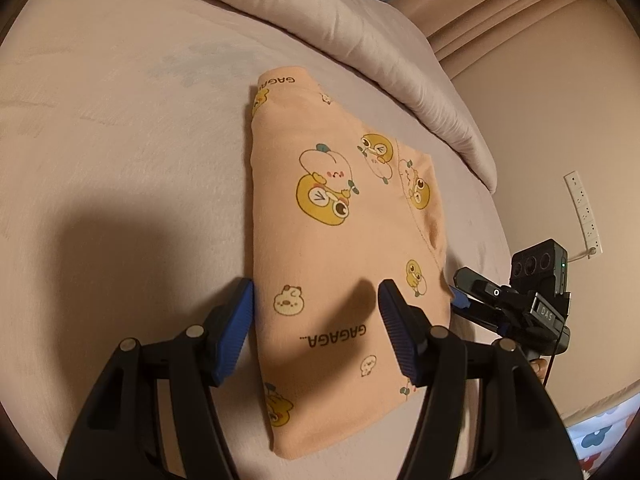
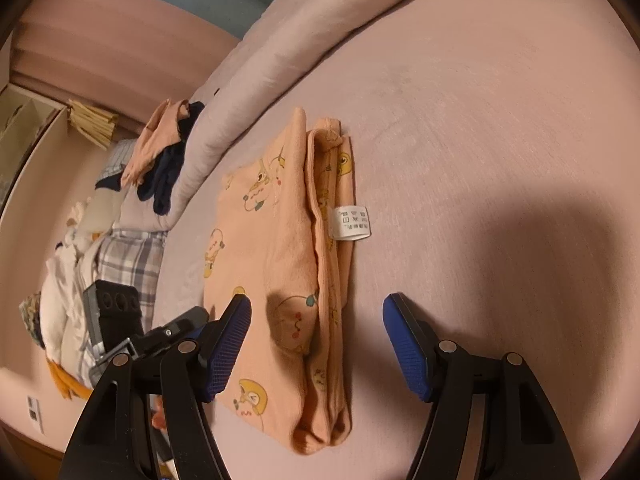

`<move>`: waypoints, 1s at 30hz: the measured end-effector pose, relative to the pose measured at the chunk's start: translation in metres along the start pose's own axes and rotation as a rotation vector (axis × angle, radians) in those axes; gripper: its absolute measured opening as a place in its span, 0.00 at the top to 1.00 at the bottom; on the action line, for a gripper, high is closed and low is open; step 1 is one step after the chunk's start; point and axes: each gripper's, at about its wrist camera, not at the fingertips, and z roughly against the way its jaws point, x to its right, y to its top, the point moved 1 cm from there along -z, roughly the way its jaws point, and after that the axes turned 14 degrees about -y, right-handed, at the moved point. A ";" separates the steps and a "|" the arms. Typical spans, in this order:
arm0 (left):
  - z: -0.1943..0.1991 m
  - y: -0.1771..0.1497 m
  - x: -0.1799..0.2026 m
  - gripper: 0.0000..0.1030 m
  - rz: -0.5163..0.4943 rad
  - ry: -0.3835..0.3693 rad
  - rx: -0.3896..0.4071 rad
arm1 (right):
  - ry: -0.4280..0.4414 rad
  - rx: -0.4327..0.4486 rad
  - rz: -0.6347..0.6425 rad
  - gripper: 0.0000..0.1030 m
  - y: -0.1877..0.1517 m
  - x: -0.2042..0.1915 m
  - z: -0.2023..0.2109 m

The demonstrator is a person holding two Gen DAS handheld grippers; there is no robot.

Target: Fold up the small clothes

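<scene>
Left tongs (image 1: pixel 316 312) stand apart above the folded peach garment (image 1: pixel 340 216) on the bed (image 1: pixel 120 140). Right tongs (image 2: pixel 316 324) stand apart, garment beneath their left finger.

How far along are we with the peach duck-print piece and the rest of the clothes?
Done: the peach garment lies folded in layers on the bed, care tag showing. In hand: nothing; left tongs and right tongs hover open over it. Left: the unfolded pile beside the rolled duvet.
</scene>
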 end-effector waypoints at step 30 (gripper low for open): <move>-0.004 0.007 0.003 0.39 -0.044 0.029 -0.016 | -0.004 -0.004 0.030 0.33 0.003 -0.010 -0.006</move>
